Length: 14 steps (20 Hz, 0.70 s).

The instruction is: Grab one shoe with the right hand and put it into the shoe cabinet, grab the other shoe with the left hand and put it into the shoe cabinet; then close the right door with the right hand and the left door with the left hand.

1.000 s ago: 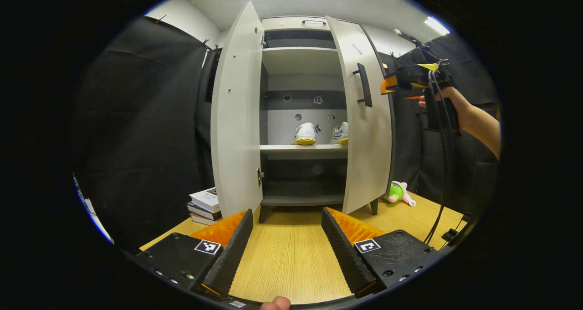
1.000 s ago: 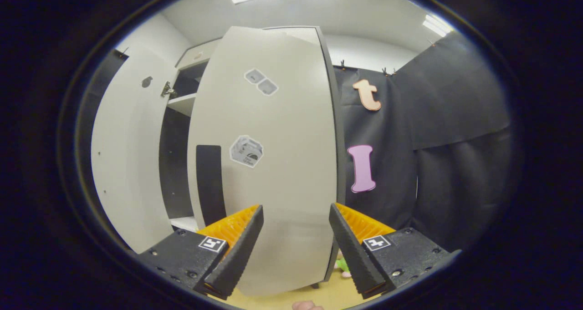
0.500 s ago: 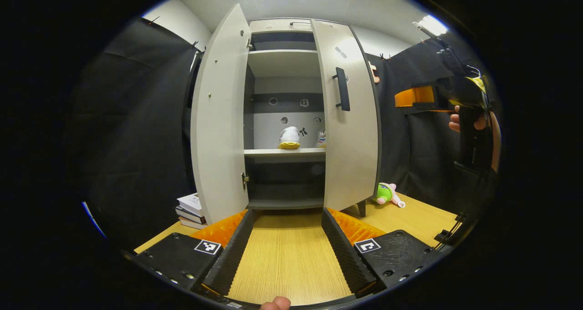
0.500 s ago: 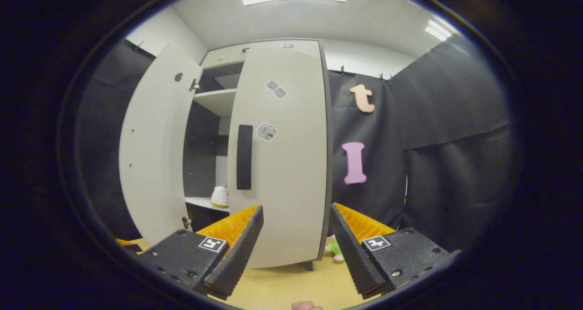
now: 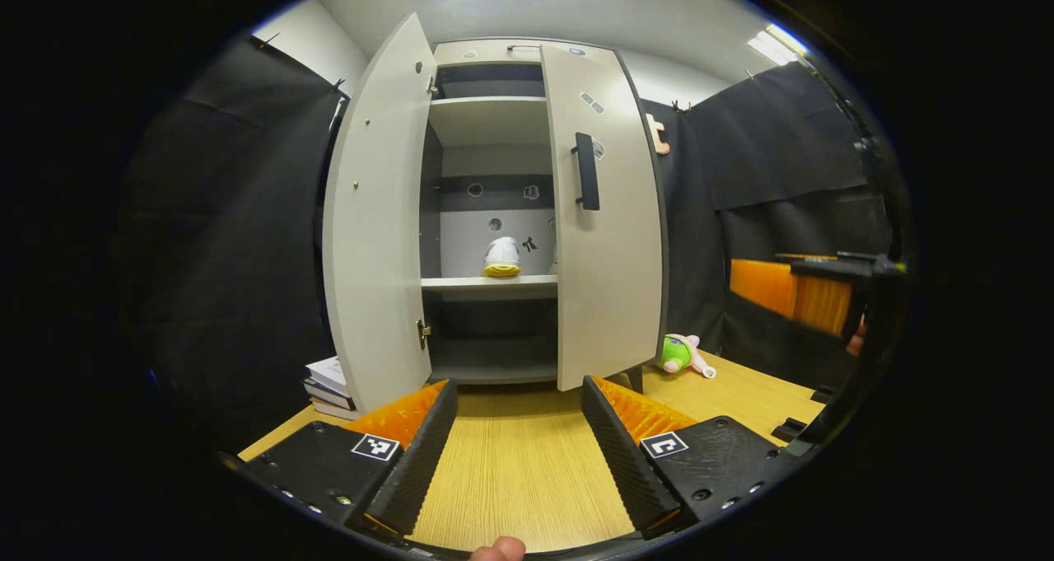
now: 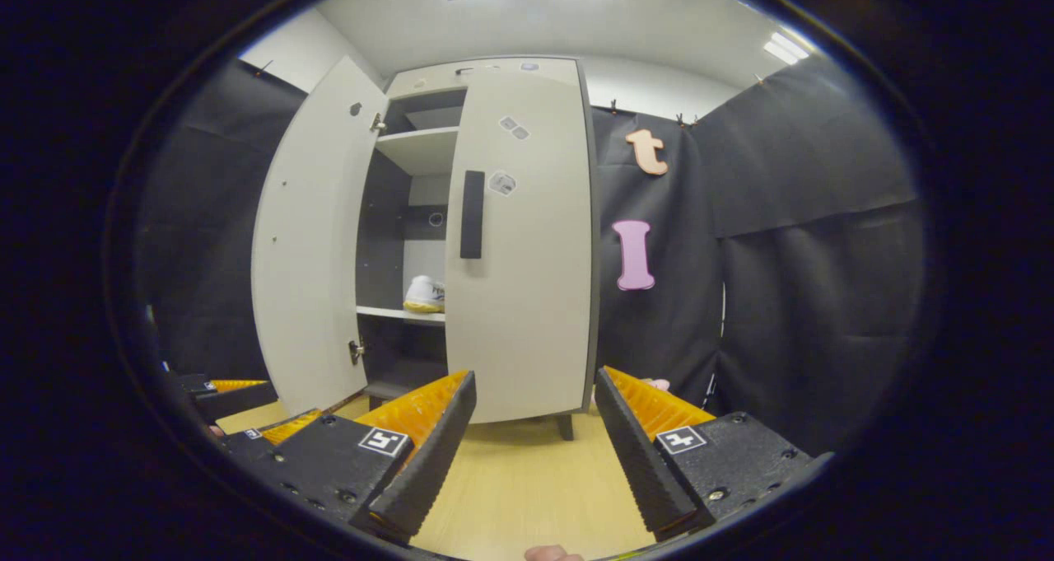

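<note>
The shoe cabinet stands on the table with its left door (image 5: 375,240) swung wide open. Its right door (image 5: 605,240) covers the right half, black handle (image 5: 585,171) facing me. A white shoe with a yellow sole (image 5: 501,258) sits on the middle shelf; a sliver of a second shoe (image 5: 553,258) peeks past the right door's edge. My left gripper (image 5: 519,454) is open over the table, well back from the cabinet. My right gripper (image 6: 531,454) is open too, facing the right door (image 6: 523,248) from a distance; the shoe (image 6: 424,294) shows through the gap.
A stack of books (image 5: 329,378) lies left of the cabinet and a green and pink plush toy (image 5: 679,353) right of it. The wooden table (image 5: 519,470) runs from the grippers to the cabinet. The right gripper (image 5: 803,297) shows at the right of the left gripper view.
The right door has swung from partly open to across the cabinet's right half. The right gripper has left the door, drawn back and dropped lower. My left gripper has backed away slightly.
</note>
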Available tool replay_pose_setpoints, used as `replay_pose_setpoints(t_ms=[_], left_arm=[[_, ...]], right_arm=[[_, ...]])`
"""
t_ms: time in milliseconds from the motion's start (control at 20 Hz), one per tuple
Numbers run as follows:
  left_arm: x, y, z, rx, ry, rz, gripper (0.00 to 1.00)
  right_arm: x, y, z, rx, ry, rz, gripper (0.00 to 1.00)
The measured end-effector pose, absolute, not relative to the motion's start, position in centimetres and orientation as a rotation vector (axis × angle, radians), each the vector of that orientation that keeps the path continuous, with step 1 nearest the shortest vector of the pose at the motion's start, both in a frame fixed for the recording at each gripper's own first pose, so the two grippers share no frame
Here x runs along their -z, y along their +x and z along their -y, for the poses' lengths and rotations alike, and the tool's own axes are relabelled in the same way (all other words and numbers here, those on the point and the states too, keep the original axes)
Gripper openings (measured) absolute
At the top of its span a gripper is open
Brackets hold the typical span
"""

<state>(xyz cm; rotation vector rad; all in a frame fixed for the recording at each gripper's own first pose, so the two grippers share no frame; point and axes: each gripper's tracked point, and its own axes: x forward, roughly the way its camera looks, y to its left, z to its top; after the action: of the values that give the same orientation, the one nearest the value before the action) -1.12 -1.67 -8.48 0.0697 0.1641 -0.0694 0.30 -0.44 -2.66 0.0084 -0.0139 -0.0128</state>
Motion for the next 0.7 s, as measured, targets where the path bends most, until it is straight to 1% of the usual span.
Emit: replay_pose_setpoints(t_ms=[200,400,550,700], left_arm=[[7.6,-1.0,2.0,0.071,0.067,-0.150,0.90],[5.0,-1.2,0.4,0.039,0.036,-0.121,0.91],[2.1,-1.8,-3.7,-0.058,0.036,-0.088,0.94],[-0.8,-1.3,-9.6,-0.162,-0.001,-0.068,0.94]], right_arm=[[3.7,-0.3,0.7,0.017,0.014,-0.001,0.95],[4.1,-0.2,1.2,0.026,0.036,-0.009,0.94],[4.6,0.1,1.6,0.033,0.032,-0.018,0.94],[5.0,0.3,1.6,0.031,0.041,-0.026,0.94]])
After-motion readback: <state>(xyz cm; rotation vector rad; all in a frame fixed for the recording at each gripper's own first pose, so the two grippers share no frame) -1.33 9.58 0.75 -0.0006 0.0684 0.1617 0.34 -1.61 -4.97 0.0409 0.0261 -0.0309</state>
